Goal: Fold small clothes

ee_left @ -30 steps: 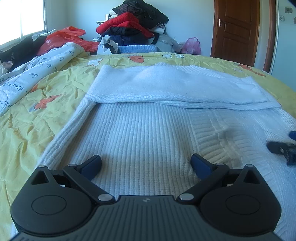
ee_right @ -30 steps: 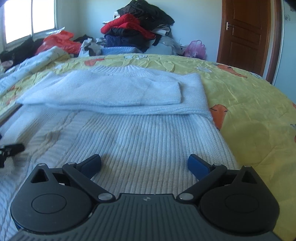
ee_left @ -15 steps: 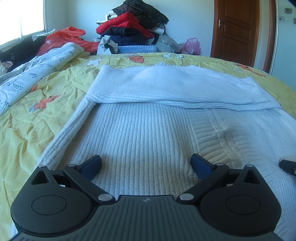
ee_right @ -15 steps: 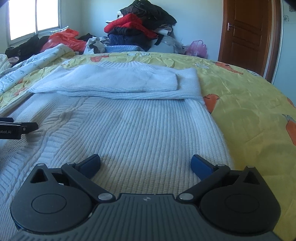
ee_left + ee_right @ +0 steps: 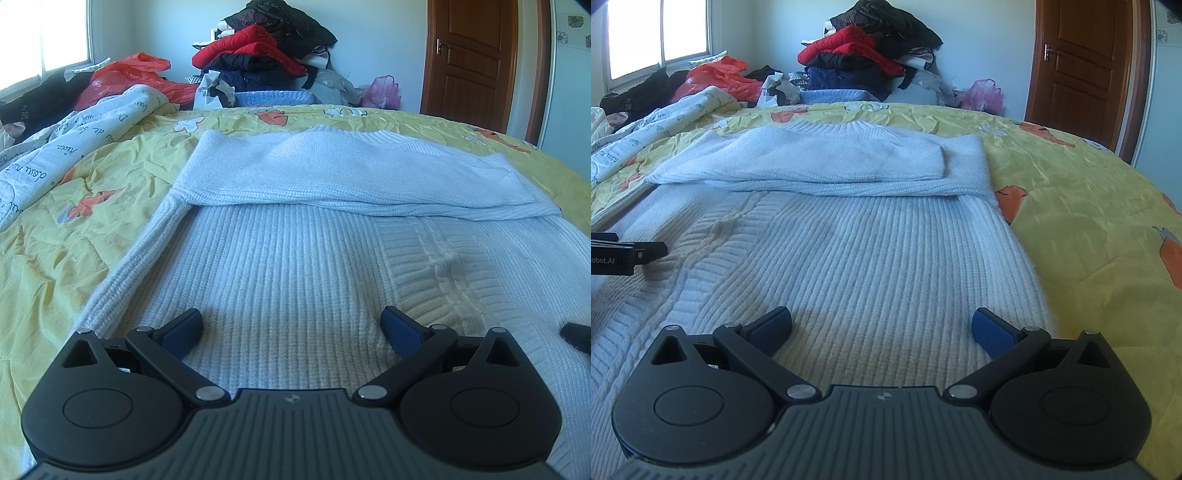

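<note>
A white ribbed knit sweater (image 5: 295,251) lies flat on the yellow bedspread (image 5: 74,229), its sleeves folded across the chest at the far end (image 5: 351,177). My left gripper (image 5: 291,326) is open and low over the sweater's near left part, nothing between its blue pads. In the right wrist view the same sweater (image 5: 871,251) fills the middle, with my right gripper (image 5: 882,326) open over its near right part, close to the side edge. The left gripper's black tip (image 5: 624,254) shows at the left edge there; the right gripper's tip (image 5: 578,336) shows at the right edge of the left wrist view.
A tall pile of red, black and dark clothes (image 5: 266,55) stands past the bed's far end, with an orange plastic bag (image 5: 125,74) and a pink bag (image 5: 382,90). A white printed quilt (image 5: 55,158) lies along the left. A brown door (image 5: 476,59) is at the back right.
The right gripper has drawn back toward the sweater's hem and shifted right, so its tip slid toward the left wrist view's right edge. The left gripper has hardly moved. Both stayed open.
</note>
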Demonstrator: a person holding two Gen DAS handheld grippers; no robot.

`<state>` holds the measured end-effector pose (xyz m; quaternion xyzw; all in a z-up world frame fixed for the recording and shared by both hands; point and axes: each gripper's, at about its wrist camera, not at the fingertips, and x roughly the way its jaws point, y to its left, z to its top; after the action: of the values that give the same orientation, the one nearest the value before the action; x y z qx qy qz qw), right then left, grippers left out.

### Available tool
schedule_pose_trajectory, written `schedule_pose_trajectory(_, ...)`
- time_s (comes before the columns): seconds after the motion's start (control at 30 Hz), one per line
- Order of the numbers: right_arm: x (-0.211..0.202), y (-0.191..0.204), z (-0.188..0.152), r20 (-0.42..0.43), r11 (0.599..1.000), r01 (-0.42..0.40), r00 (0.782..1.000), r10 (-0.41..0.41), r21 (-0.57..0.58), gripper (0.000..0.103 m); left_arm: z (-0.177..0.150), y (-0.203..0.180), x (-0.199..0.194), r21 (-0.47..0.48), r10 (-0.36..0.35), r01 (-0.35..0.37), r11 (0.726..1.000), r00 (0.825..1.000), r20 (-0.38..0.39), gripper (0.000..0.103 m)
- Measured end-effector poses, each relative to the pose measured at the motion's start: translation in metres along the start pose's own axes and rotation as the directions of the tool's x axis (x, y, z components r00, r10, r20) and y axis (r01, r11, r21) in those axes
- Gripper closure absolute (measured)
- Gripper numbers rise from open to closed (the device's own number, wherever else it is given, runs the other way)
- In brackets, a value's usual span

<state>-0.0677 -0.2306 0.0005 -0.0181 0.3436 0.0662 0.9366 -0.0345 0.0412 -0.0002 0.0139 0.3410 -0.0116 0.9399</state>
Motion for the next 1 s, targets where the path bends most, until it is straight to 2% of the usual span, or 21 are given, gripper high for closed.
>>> schedule_pose_trajectory(0.43, -0.015, -0.003, -0.012, 0.011, 1.000, -0.012, 1.000, 0.012, 0.010, 0.002, -0.002, -0.002, -0.010, -0.007, 0.017, -0.017, 1.000, 1.000, -0.011, 0.000)
schedule_pose_trajectory(0.57, -0.015, -0.004, -0.012, 0.011, 1.000, -0.016, 1.000, 0.016, 0.010, 0.002, -0.014, -0.001, -0.025, -0.033, 0.011, -0.012, 0.999, 1.000, -0.008, 0.000)
schedule_pose_trajectory(0.63, -0.015, -0.003, -0.012, 0.012, 1.000, -0.016, 1.000, 0.016, 0.009, 0.002, -0.021, -0.004, -0.031, 0.012, 0.022, -0.022, 1.000, 1.000, -0.007, 0.000)
schedule_pose_trajectory(0.73, -0.018, -0.003, -0.013, 0.009, 1.000, -0.010, 1.000, 0.010, 0.004, 0.002, -0.029, -0.001, -0.042, 0.017, 0.015, -0.015, 1.000, 1.000, -0.006, 0.000)
schedule_pose_trajectory(1.0, -0.045, -0.003, -0.038, 0.032, 0.999, -0.026, 0.999, 0.027, -0.024, 0.002, -0.048, 0.002, -0.059, 0.020, 0.007, -0.008, 1.000, 1.000, 0.023, 0.000)
